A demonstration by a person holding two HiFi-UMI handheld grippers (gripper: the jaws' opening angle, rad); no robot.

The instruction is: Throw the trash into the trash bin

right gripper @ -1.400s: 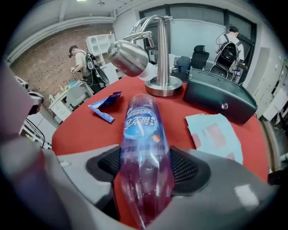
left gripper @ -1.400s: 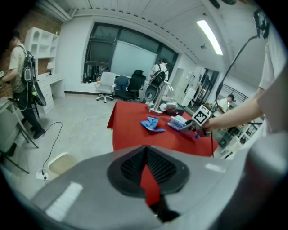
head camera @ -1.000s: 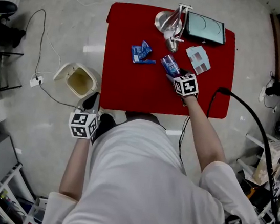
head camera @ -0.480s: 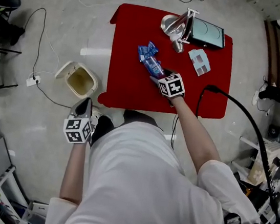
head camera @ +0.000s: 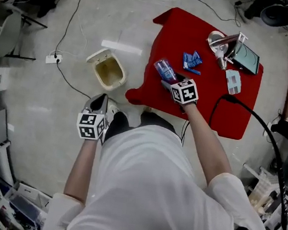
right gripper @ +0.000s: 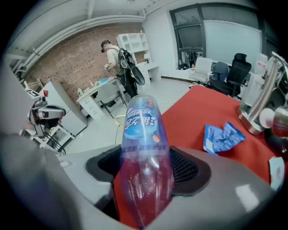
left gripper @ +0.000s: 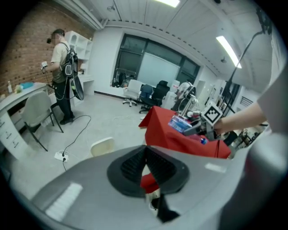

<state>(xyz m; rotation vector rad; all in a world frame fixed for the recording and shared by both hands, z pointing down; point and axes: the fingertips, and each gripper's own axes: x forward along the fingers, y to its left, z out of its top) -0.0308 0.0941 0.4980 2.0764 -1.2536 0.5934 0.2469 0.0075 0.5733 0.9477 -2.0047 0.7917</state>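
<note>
Head view is showing a red cloth-covered counter (head camera: 179, 34) and, on the floor just left of it, an open cream plastic trash bin (head camera: 109, 72). The right gripper (head camera: 168, 81) is clamping its jaws on a clear blue-labelled plastic bottle (head camera: 165, 68) over the counter's left edge. The left gripper (head camera: 100, 101) is hovering nearer than the bin, jaws closed on nothing.

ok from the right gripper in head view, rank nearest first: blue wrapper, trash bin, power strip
1. blue wrapper, on the red table beside the right gripper
2. trash bin, on the floor left of the table
3. power strip, farther left on the floor
</note>
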